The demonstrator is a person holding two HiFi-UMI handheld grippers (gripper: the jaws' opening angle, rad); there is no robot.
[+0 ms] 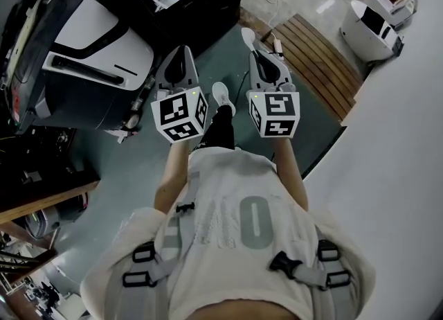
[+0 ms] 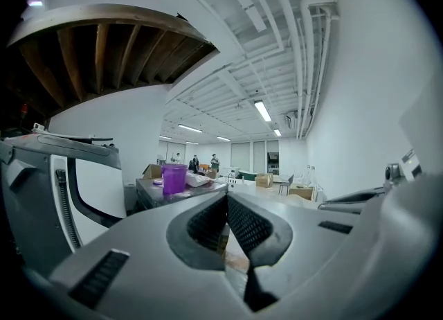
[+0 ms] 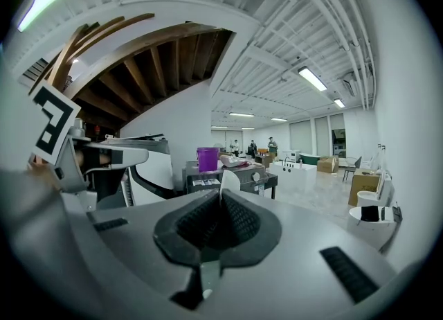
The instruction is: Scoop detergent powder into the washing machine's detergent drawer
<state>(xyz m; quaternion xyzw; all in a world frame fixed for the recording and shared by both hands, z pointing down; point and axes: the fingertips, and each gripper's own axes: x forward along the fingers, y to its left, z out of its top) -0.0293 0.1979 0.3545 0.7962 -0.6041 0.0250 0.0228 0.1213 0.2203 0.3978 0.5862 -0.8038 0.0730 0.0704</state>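
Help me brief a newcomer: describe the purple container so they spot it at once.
In the right gripper view, find the big white-and-black machine at left. Right of it stands a dark table, and the purple container sits upright near its left end. It is the only vivid purple thing among pale clutter.

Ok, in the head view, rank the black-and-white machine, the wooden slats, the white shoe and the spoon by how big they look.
Largest to smallest:
1. machine
2. slats
3. shoe
4. spoon
The last two are close. Only the spoon's bowl shows, and it's nearer the camera than the shoe.
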